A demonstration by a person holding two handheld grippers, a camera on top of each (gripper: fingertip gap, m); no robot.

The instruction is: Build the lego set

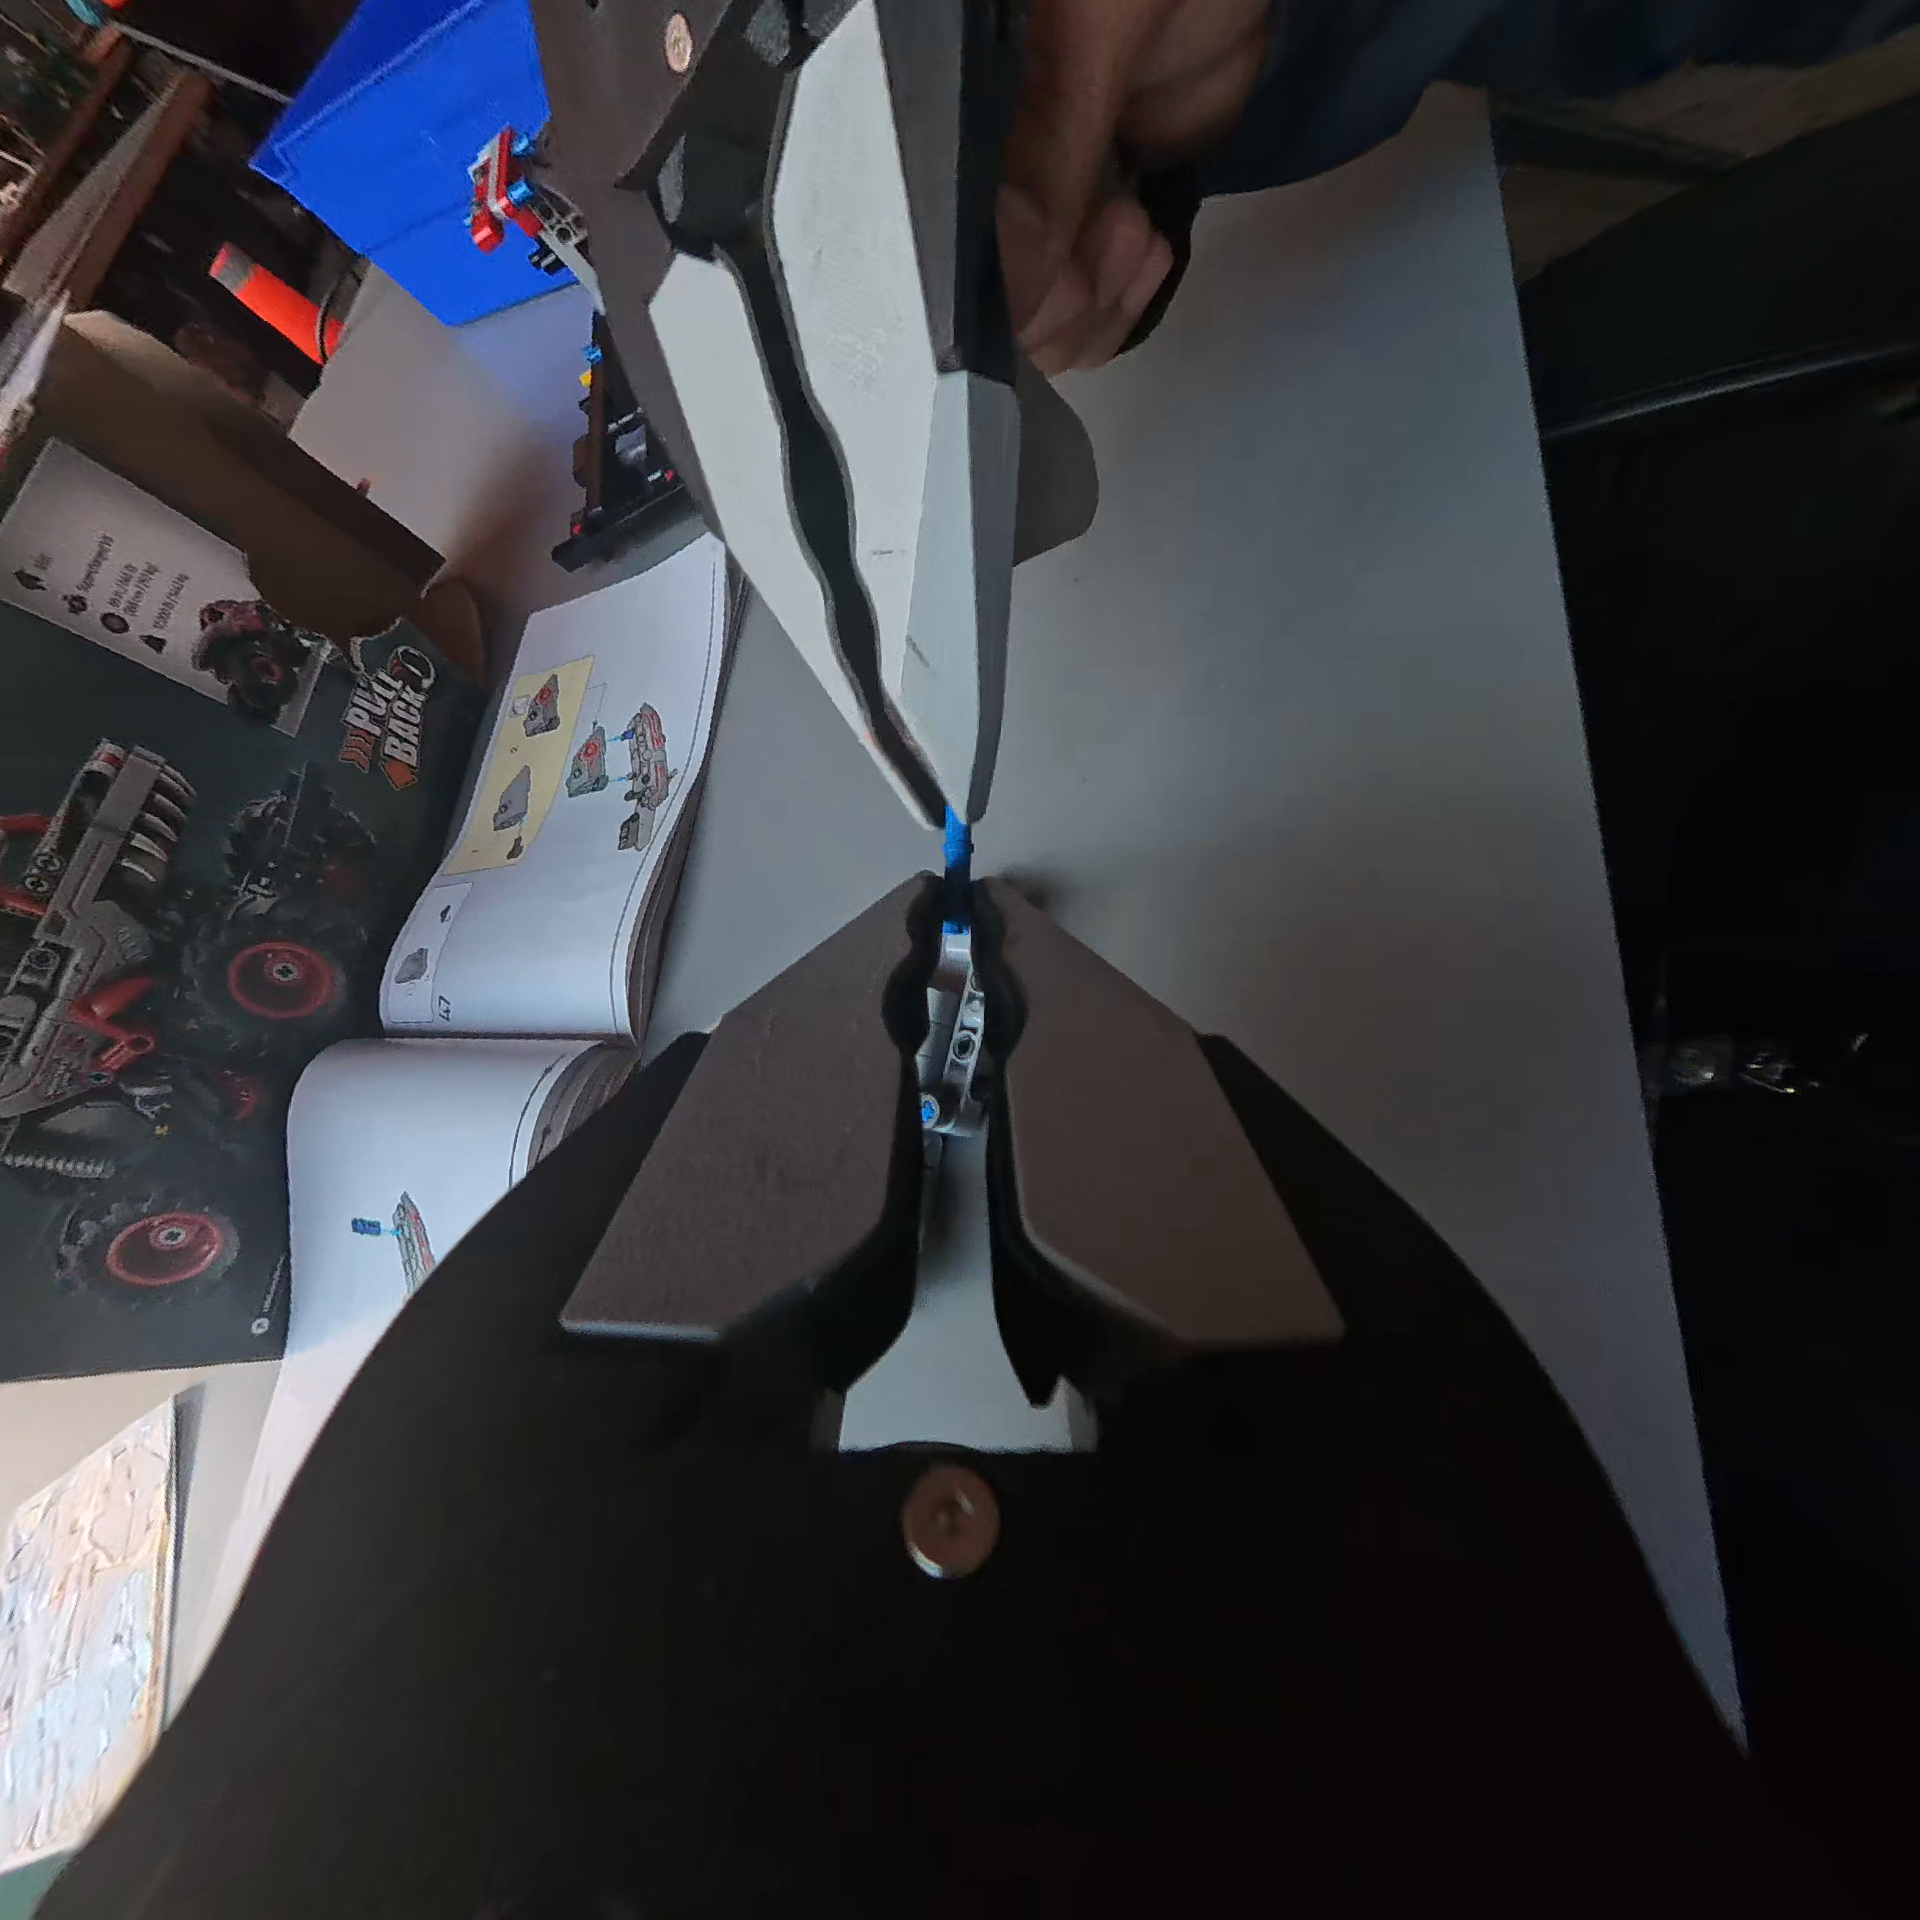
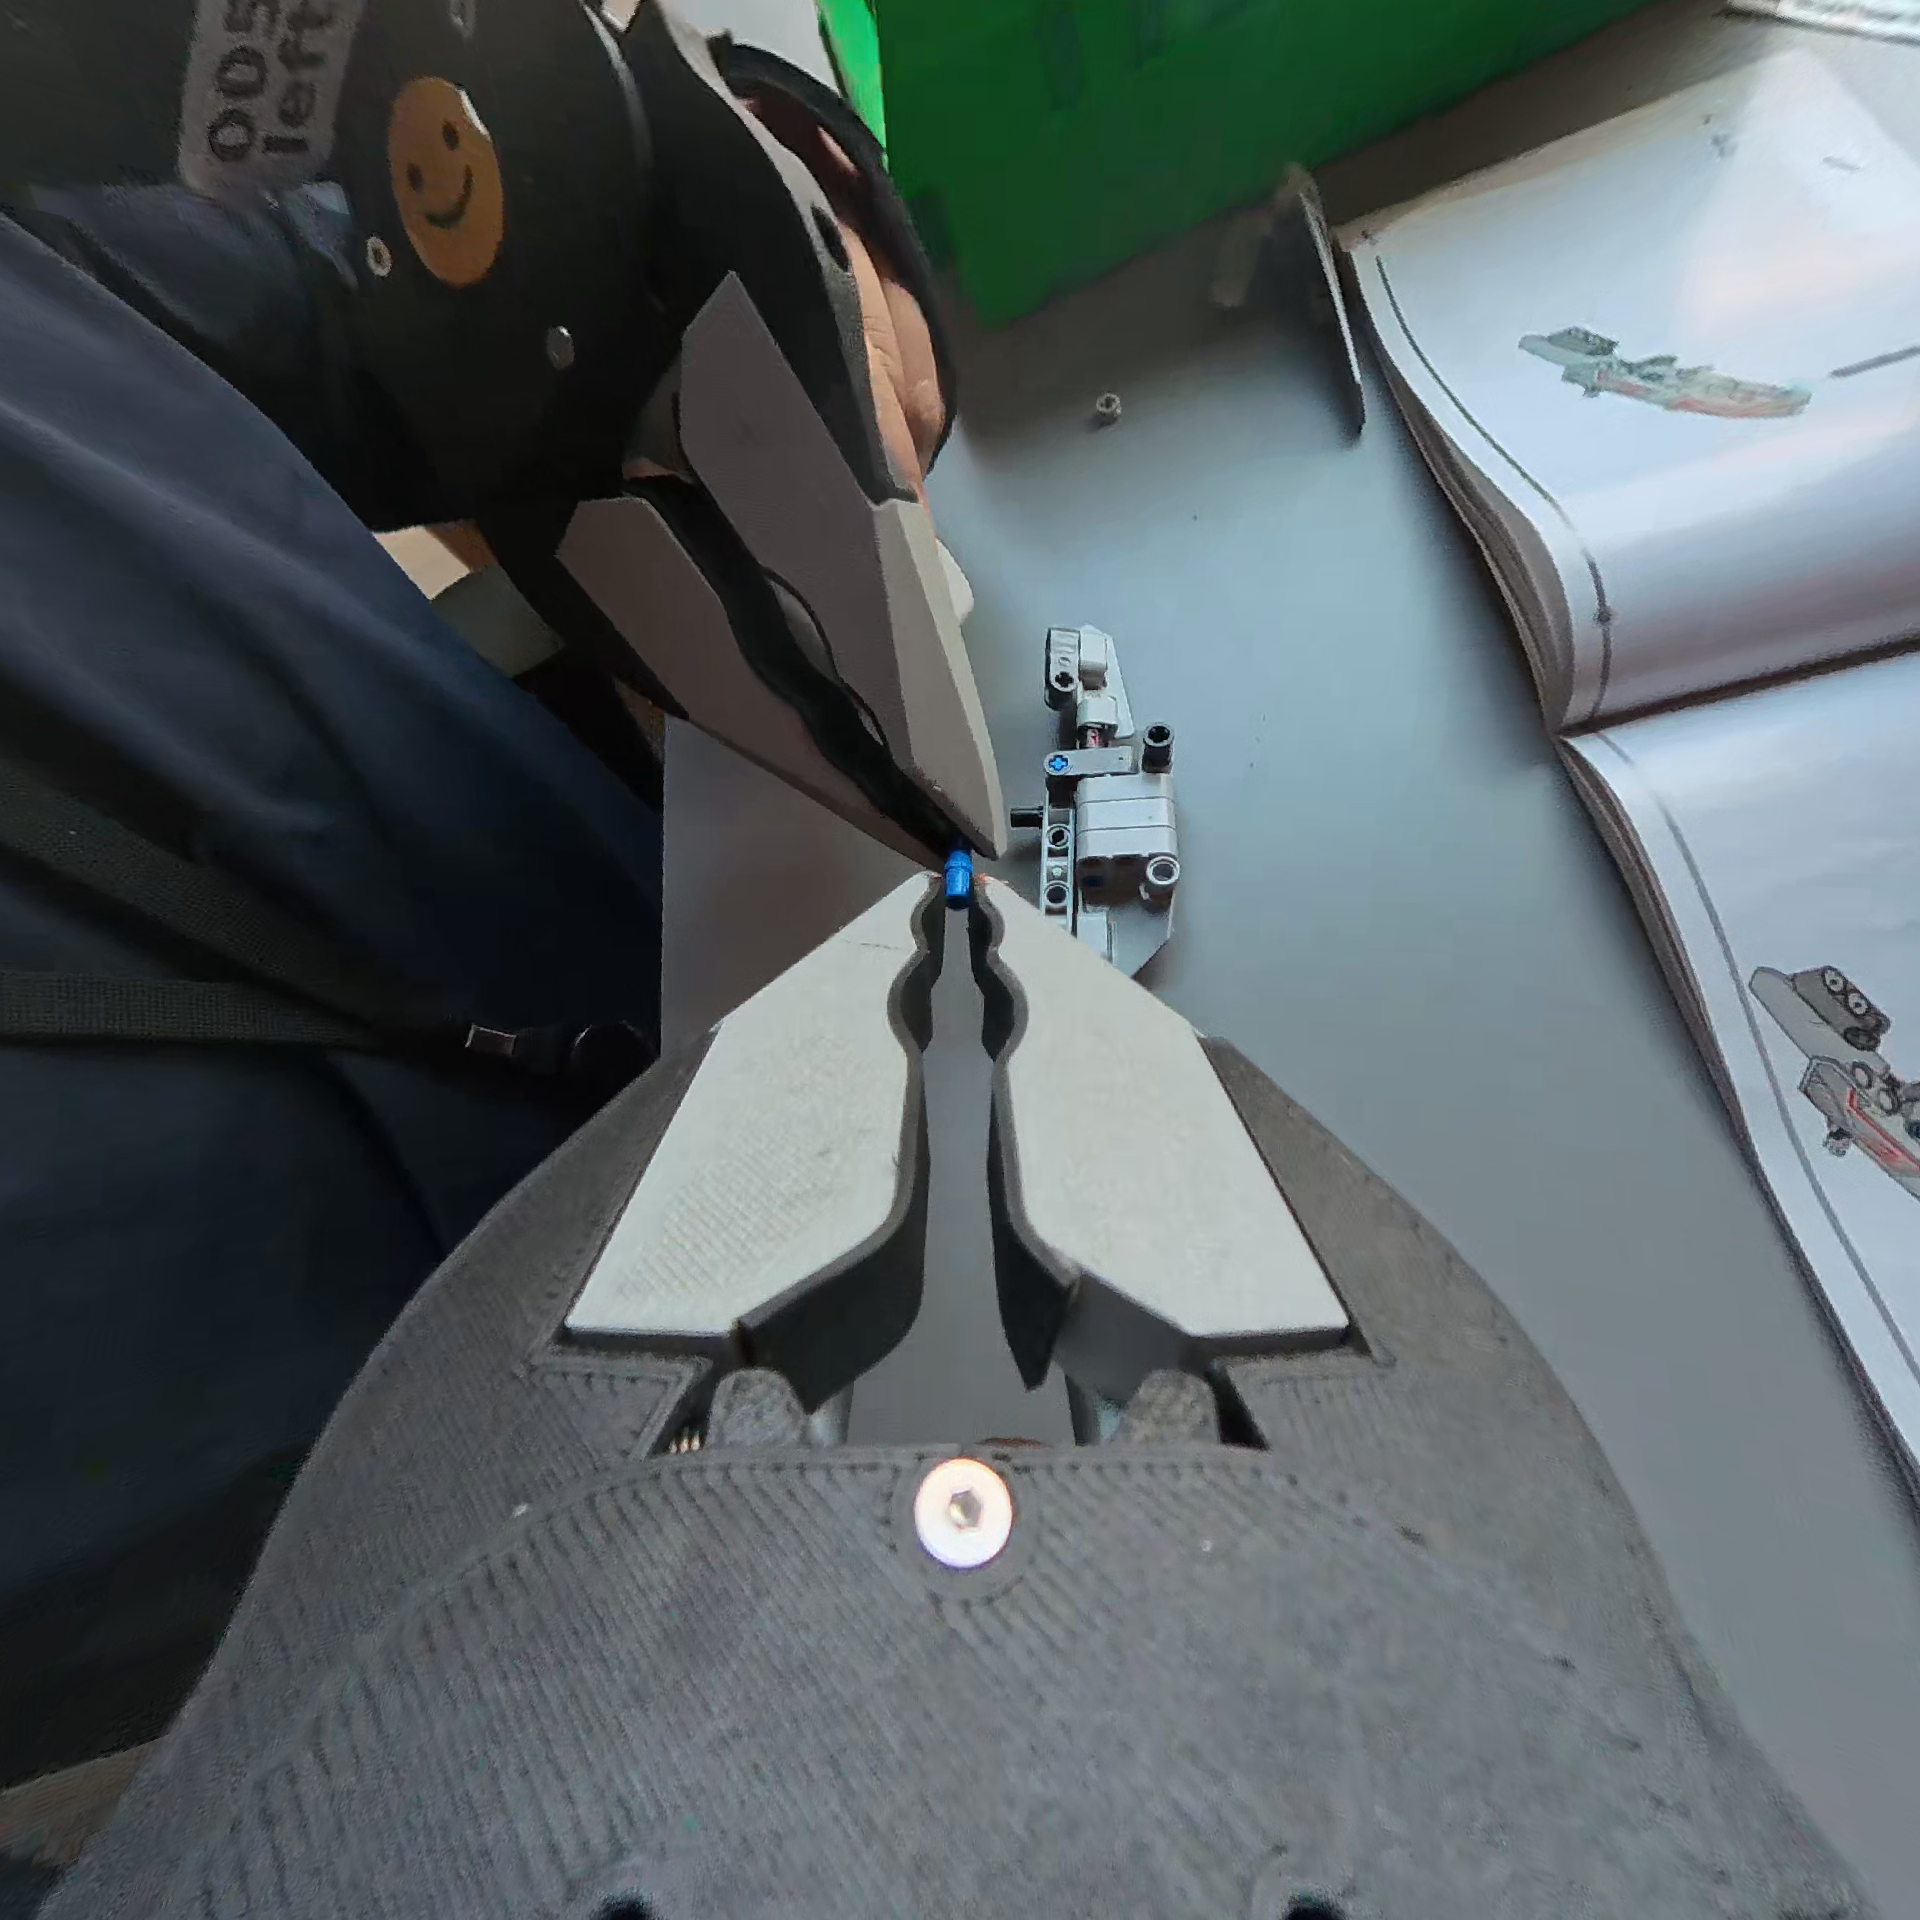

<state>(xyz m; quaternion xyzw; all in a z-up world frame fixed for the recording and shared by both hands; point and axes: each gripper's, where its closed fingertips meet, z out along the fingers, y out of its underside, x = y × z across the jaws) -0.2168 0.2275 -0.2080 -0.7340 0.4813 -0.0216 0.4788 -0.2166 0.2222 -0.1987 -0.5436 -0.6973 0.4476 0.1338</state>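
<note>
A small blue pin [image 1: 956, 854] is caught between the tips of both grippers, above the grey table [image 1: 1299, 727]. My left gripper [image 1: 956, 891] is shut on its near end. My right gripper [image 1: 951, 816] comes in from above and is shut on the other end. In the right wrist view the right gripper [image 2: 956, 885] meets the left gripper [image 2: 968, 844] tip to tip at the pin [image 2: 958, 871]. A grey lego assembly [image 2: 1107, 821] lies on the table just right of the tips. It also shows through the gap between the left fingers [image 1: 961, 1039].
An open instruction booklet [image 2: 1714, 416] lies to the right, shown in the left wrist view [image 1: 582, 790] beside the set's box [image 1: 156, 935]. A blue bin [image 1: 416, 156] and a green box [image 2: 1143, 125] stand behind. A small grey piece [image 2: 1109, 407] lies loose. The table edge [image 1: 1579, 935] is close. My left and right fingertips are right by each other.
</note>
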